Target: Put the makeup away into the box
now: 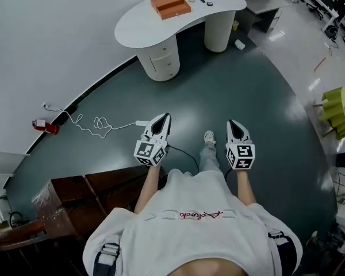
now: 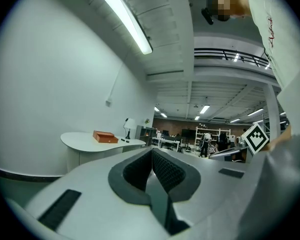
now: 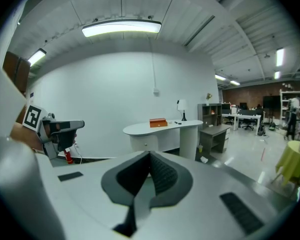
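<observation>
A flat orange box (image 1: pixel 171 4) is set on a curved white desk (image 1: pixel 138 27), small dark items (image 1: pixel 202 0) beside it. The left gripper (image 1: pixel 165 118) and right gripper (image 1: pixel 231 124) are held shut, empty, well apart from the desk; a cable (image 1: pixel 98 123) is strewn on the floor (image 1: pixel 230 73).

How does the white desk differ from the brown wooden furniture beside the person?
The white desk has a curved top; the brown wooden furniture has straight edges. The desk stands far ahead of the person; the furniture is close at their left. Only the desk bears an orange box. Both stand near the white wall.
</observation>
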